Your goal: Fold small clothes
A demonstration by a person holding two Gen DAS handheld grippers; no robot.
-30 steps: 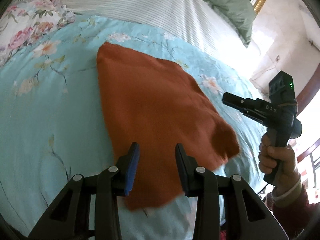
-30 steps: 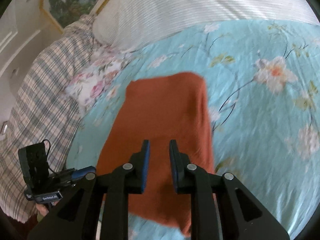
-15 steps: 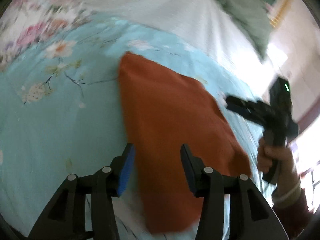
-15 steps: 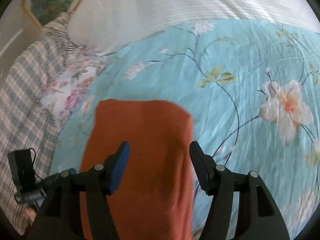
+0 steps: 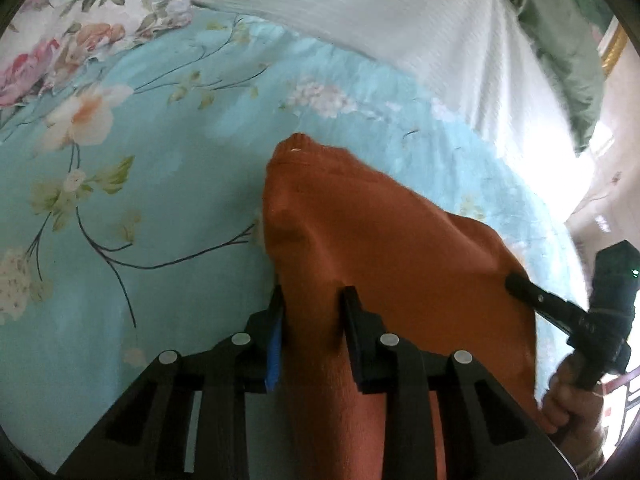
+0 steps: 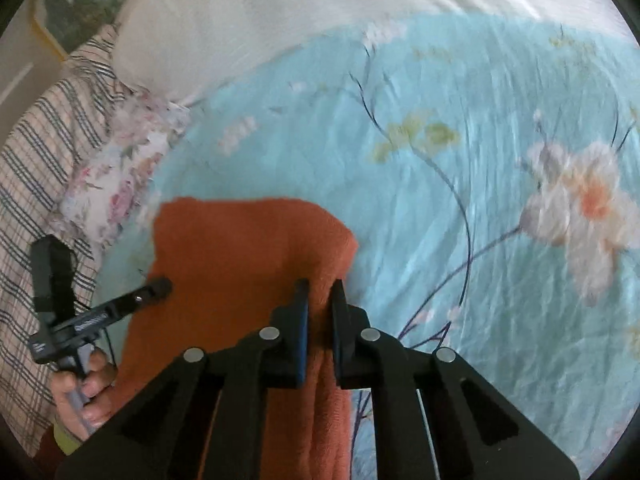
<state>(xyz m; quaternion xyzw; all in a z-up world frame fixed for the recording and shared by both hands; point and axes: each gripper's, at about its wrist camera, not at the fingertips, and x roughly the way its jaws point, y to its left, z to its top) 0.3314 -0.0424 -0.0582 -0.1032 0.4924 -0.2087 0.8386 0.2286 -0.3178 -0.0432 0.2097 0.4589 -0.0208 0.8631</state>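
Observation:
A rust-orange cloth (image 5: 392, 264) lies on the light blue floral bedspread (image 5: 160, 208). My left gripper (image 5: 312, 300) has its jaws around the cloth's near left edge, which bunches up between them. My right gripper (image 6: 319, 294) is shut on the cloth's near right edge (image 6: 256, 256), pinching a fold. The left gripper shows from the side in the right wrist view (image 6: 160, 286), its tip on the cloth. The right gripper shows in the left wrist view (image 5: 516, 282), also at the cloth. The cloth's near part is hidden under the jaws.
A white ribbed blanket (image 5: 400, 28) covers the far side of the bed. A pink floral pillow (image 5: 68, 36) and a checked cloth (image 6: 36, 152) lie to the left. A green pillow (image 5: 560, 40) sits at the back right, near a framed picture (image 6: 76, 4).
Both grippers moved forward and down onto the cloth's near edge. The right jaws went from wide open to shut on the fabric; the left jaws narrowed around the bunched edge.

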